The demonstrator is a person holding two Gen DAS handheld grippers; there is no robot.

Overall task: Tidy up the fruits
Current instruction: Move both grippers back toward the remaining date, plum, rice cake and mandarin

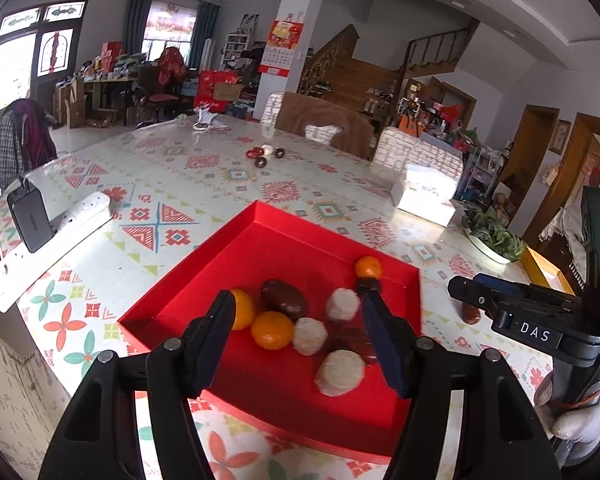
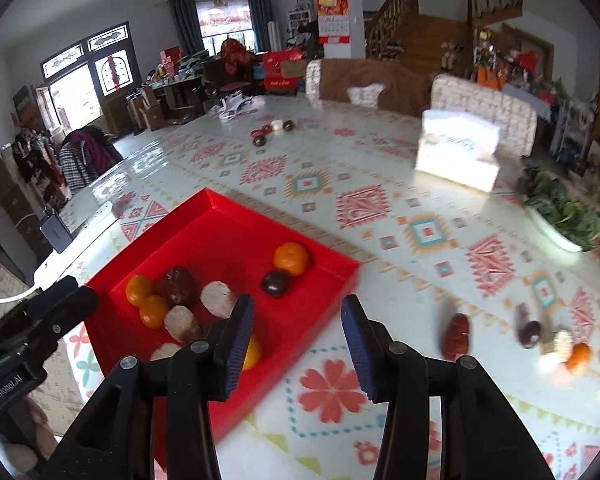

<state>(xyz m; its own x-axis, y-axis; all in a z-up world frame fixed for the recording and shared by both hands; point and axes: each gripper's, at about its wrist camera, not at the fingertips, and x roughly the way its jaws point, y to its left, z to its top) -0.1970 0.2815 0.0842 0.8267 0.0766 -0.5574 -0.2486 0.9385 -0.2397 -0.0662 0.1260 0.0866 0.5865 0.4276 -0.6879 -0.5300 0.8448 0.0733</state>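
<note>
Your left gripper (image 1: 298, 316) hangs over the red tray (image 1: 204, 268) with fingers spread, holding nothing; oranges (image 1: 272, 330), dark dates and pale round pieces lie inside. Your right gripper (image 2: 296, 320), also spread and empty, hovers over the tray's right edge, with a date (image 2: 456, 336) loose on the patterned tablecloth (image 2: 380, 208) farther right.

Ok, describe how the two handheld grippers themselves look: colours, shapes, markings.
Both are black plastic with two angular arms, silver pivot screws and ribbed dark blue finger pads. The left gripper carries white "GenRobot.AI" lettering on its body, seen from the right wrist view. The right gripper carries a "DAS" label and a black upright module with a green light, seen from the left wrist view. Light gloves hold the handles.
</note>
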